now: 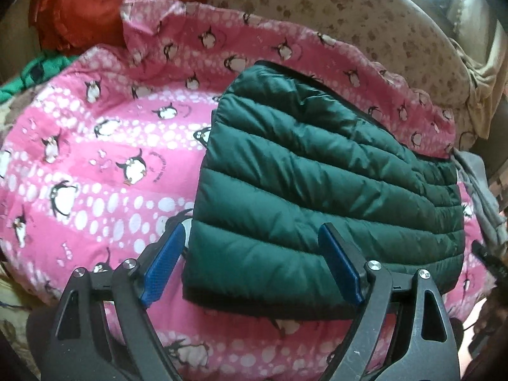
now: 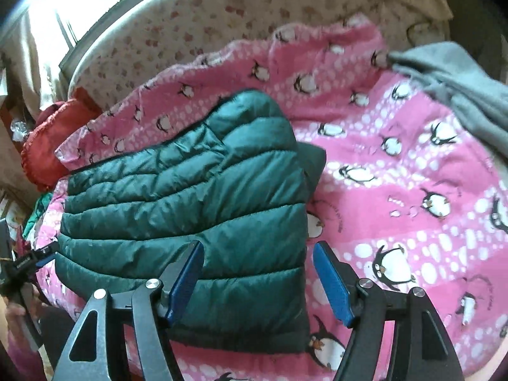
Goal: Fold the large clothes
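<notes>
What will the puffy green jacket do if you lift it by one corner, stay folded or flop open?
The jacket will probably flop open: it is soft, quilted padding with nothing holding the fold. Its shiny fabric looks slippery, so it may slide from the open left gripper. It likely feels light for its bulk.

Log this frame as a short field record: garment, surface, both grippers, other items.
garment: dark green puffer jacket, folded into a compact rectangle
surface: pink penguin-print cover, jacket lying on it
left gripper: open, at the jacket's near left corner, holding nothing
right gripper: open, at the jacket's near right corner, holding nothing
other items: grey garment, red cushion
</notes>
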The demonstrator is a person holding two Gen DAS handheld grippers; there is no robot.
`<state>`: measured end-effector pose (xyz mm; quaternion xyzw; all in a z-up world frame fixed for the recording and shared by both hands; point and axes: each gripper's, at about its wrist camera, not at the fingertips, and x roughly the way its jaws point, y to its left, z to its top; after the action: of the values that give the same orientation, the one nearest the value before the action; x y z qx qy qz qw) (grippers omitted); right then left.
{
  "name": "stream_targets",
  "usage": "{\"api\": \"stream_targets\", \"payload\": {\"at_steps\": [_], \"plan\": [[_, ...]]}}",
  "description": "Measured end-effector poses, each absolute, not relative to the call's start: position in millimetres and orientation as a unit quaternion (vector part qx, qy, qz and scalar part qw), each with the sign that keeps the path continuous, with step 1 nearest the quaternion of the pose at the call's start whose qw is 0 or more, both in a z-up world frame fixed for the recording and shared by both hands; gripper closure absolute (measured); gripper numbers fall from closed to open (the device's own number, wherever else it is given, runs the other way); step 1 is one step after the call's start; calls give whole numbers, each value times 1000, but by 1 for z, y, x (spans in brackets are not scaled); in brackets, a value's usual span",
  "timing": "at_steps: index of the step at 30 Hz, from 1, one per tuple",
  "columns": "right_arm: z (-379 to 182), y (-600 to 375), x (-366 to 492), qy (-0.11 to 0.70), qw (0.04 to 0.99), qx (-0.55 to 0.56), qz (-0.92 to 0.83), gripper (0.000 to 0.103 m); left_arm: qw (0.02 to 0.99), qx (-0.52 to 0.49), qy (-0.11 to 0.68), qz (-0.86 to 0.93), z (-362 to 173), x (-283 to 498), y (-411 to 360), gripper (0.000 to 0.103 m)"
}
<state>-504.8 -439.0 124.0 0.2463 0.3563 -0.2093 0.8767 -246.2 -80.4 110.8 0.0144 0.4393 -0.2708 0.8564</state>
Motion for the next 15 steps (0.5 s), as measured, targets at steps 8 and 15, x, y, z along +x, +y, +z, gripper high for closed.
{"api": "stream_targets", "payload": {"at_steps": [8, 15], "plan": [[139, -391, -504, 338, 894, 217, -202, 34, 868, 31, 412, -274, 120, -280, -90, 17], [126, -337, -481, 346, 897, 168, -216, 34, 876, 53, 393, -276, 120, -308, -103, 17]]}}
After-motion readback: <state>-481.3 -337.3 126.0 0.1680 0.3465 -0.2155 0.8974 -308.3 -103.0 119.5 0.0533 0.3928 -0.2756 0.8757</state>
